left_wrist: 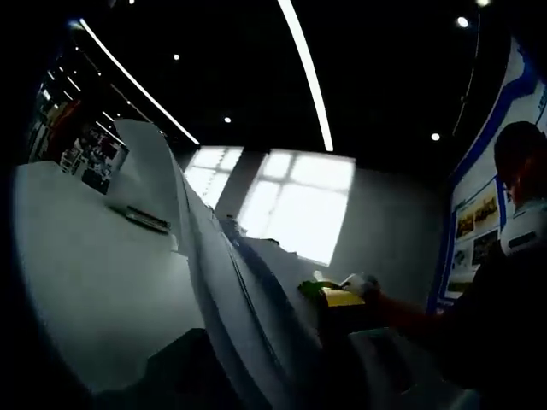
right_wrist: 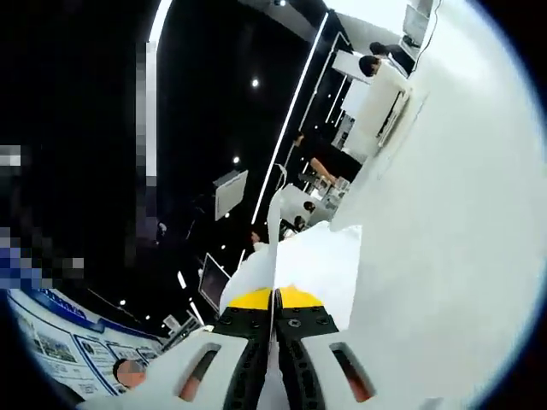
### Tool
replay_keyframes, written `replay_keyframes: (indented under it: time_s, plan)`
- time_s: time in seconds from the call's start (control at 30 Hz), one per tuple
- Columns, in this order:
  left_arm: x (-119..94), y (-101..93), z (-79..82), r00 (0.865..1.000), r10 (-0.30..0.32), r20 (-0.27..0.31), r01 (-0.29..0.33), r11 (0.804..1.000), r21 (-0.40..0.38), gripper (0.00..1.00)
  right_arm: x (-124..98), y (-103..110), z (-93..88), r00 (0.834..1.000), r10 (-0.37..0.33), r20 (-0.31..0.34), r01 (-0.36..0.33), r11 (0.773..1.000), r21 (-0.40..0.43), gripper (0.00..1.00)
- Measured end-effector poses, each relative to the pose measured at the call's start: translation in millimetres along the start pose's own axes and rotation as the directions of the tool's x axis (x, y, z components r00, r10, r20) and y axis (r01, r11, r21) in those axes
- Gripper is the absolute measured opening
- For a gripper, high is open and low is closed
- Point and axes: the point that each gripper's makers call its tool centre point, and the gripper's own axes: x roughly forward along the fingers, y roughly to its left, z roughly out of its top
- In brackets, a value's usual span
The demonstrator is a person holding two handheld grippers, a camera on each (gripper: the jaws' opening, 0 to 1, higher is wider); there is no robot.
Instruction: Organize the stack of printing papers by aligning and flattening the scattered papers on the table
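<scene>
Papers pinched between right fingers

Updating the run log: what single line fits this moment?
right hand-held gripper: shut on paper stack | stack: lifted edge-on | left: unclear | table

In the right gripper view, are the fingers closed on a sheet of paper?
Yes, the right gripper has its yellow-tipped fingers pressed together with the white paper pinched between them.

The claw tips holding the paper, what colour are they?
Yellow, on the right claw pinching the white paper; clearest in the right gripper view.
</scene>
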Motion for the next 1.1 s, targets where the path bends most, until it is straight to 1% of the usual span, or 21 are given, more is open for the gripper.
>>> replay_keyframes:
  time_s: [0.07,0.17,0.2,0.3,0.33,0.47,0.53,0.63,0.7,0.8,0.87,0.97,1.03,1.1]
  plan:
    - [0.0,0.2,0.4,1.0,-0.003,0.001,0.003,1.0,-0.006,0.27,-3.3,-2.5,4.6,1.0,-0.005,0.015,0.005,1.0,-0.002,0.0]
    - [0.8,0.2,-1.1,1.0,-0.004,-0.009,0.003,1.0,-0.013,0.28,-6.9,-6.2,5.9,1.0,-0.012,0.029,0.012,1.0,-0.012,0.0]
    - [1.0,-0.2,-1.5,1.0,-0.005,-0.012,0.004,1.0,-0.013,0.29,-7.0,-8.5,7.3,0.999,-0.014,0.038,0.014,1.0,-0.001,0.0]
    - [1.7,-0.6,-3.0,1.0,-0.004,-0.021,0.004,1.0,-0.01,0.29,-6.2,-5.3,6.6,0.999,-0.012,0.04,0.012,1.0,-0.006,0.0]
    - [1.9,-1.0,-3.3,1.0,-0.006,-0.022,0.005,1.0,-0.012,0.29,-5.2,-4.1,5.2,0.999,-0.011,0.039,0.012,1.0,-0.013,0.0]
    - [2.6,-1.0,-5.0,1.0,-0.003,-0.03,0.003,1.0,-0.008,0.29,2.2,7.5,-14.8,1.0,0.013,-0.004,-0.013,1.0,-0.025,0.0]
    - [2.4,-0.5,-5.3,0.999,0.0,-0.032,0.0,1.0,-0.001,0.28,5.9,12.1,-21.8,1.0,0.023,-0.016,-0.023,0.999,-0.025,0.0]
    - [1.3,1.3,-6.6,0.999,0.01,-0.04,-0.009,0.999,0.037,0.22,6.0,15.7,-29.0,1.0,0.017,-0.024,-0.018,0.999,-0.042,0.0]
    - [0.3,1.9,-9.4,0.998,0.013,-0.054,-0.008,0.996,0.088,0.14,4.7,14.2,-28.3,1.0,0.01,-0.018,-0.01,0.999,-0.042,0.0]
    - [1.1,0.2,-10.8,0.998,0.009,-0.062,-0.003,0.995,0.1,0.09,4.2,14.7,-29.3,1.0,0.008,-0.017,-0.008,0.999,-0.039,0.0]
    - [0.8,0.1,-11.2,0.998,0.014,-0.065,-0.007,0.994,0.109,0.06,4.5,15.2,-29.7,1.0,0.01,-0.016,-0.011,0.999,-0.042,0.0]
    - [-0.4,-1.2,-9.6,0.998,0.009,-0.057,-0.002,0.992,0.122,0.06,4.5,17.6,-29.7,1.0,0.022,-0.014,-0.023,0.998,-0.056,0.0]
    - [-1.2,-2.2,-7.7,0.999,0.0,-0.051,0.006,0.993,0.118,0.06,3.4,22.8,-28.8,0.999,0.048,-0.013,-0.049,0.995,-0.087,0.0]
    - [-2.5,-4.0,-4.4,0.999,-0.011,-0.035,0.015,0.993,0.117,0.05,1.1,24.7,-24.0,0.998,0.054,-0.007,-0.055,0.989,-0.134,0.0]
